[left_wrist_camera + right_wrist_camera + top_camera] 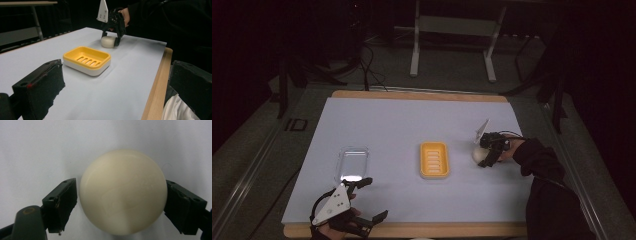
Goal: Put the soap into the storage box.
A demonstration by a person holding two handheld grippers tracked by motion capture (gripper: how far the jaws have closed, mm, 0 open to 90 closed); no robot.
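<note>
Straddling a round cream soap bar [123,192], the right gripper [121,206] has one jaw touching the bar's side and the other just beside it with a thin gap, so no full squeeze. The soap lies on the white table sheet [387,125] at 3 o'clock from the yellow soap dish [434,159]. The left gripper [371,199] hovers at the near edge, jaws wide apart and empty, a clear lid [353,163] at its 12 o'clock.
</note>
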